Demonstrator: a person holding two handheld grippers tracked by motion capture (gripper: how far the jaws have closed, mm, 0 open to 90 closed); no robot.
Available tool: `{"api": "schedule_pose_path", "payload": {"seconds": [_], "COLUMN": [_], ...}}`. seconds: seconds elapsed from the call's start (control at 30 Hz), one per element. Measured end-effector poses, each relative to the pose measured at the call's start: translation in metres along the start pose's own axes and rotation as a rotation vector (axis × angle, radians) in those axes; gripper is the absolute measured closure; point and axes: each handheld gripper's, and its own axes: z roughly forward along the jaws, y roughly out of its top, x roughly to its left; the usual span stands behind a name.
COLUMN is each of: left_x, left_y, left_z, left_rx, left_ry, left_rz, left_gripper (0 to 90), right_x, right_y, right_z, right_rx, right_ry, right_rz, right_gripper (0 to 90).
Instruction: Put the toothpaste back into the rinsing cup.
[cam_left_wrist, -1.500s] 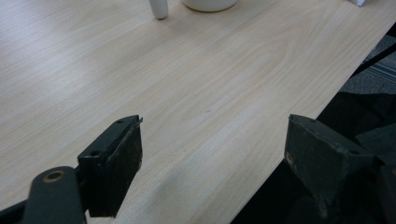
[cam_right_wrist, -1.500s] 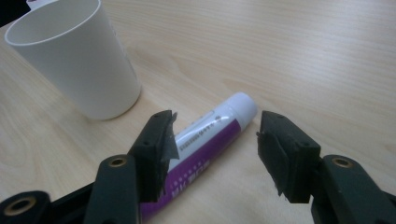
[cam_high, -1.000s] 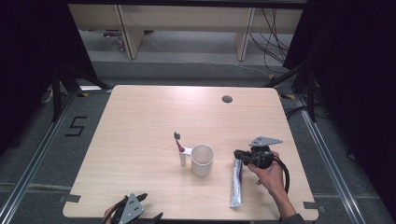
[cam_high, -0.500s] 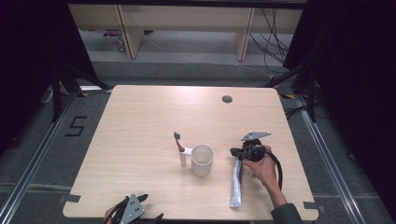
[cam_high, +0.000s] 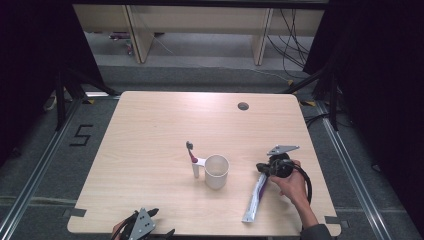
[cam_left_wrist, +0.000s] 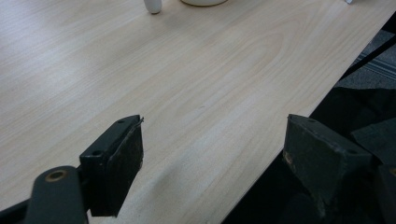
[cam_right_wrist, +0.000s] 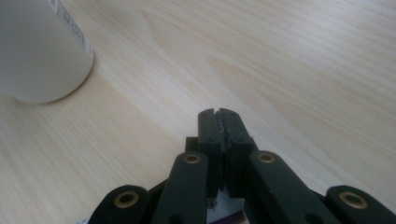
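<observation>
A white cup (cam_high: 216, 171) stands mid-table, with a toothbrush (cam_high: 191, 159) upright in a white holder just left of it. A white and purple toothpaste tube (cam_high: 254, 200) lies right of the cup. My right gripper (cam_high: 264, 168), held by a hand, sits at the tube's upper end and points toward the cup (cam_right_wrist: 37, 51). In the right gripper view its pads (cam_right_wrist: 219, 114) meet with nothing visible between them, and a bit of the tube (cam_right_wrist: 226, 215) shows under the jaws. My left gripper (cam_high: 142, 226) stands open (cam_left_wrist: 212, 135) over the table's near edge, nothing between its fingers.
The wooden table (cam_high: 165, 125) has a dark round cable hole (cam_high: 243, 106) at the back right. Its near edge (cam_left_wrist: 289, 93) runs right beside my left gripper. Shelving and cables lie on the floor beyond the far edge.
The right hand and its gripper shifted slightly near the tube's top. The tube's upper end has swung a little to the right. The left gripper has stayed put.
</observation>
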Motion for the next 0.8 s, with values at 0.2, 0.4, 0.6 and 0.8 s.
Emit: {"api": "schedule_pose_path", "payload": {"seconds": [0.2, 0.4, 0.6, 0.8], "left_x": [0.0, 0.0, 0.0, -0.001], "left_y": [0.0, 0.0, 0.0, -0.001], "left_z": [0.0, 0.001, 0.001, 0.0], "left_rx": [0.018, 0.015, 0.029, 0.022], "left_ry": [-0.001, -0.005, -0.002, -0.01], "left_rz": [0.015, 0.024, 0.028, 0.019], "left_gripper": [19.9, 20.0, 20.4, 20.5], "right_x": [-0.003, -0.005, -0.006, -0.002], "right_y": [-0.017, -0.035, -0.046, -0.058], "right_z": [-0.019, -0.034, -0.044, -0.057], "right_rx": [-0.013, -0.041, -0.04, -0.004], "right_ry": [0.005, -0.017, -0.015, -0.02], "right_rz": [0.065, 0.086, 0.088, 0.11], "right_gripper": [87.9, 87.1, 87.1, 86.9]}}
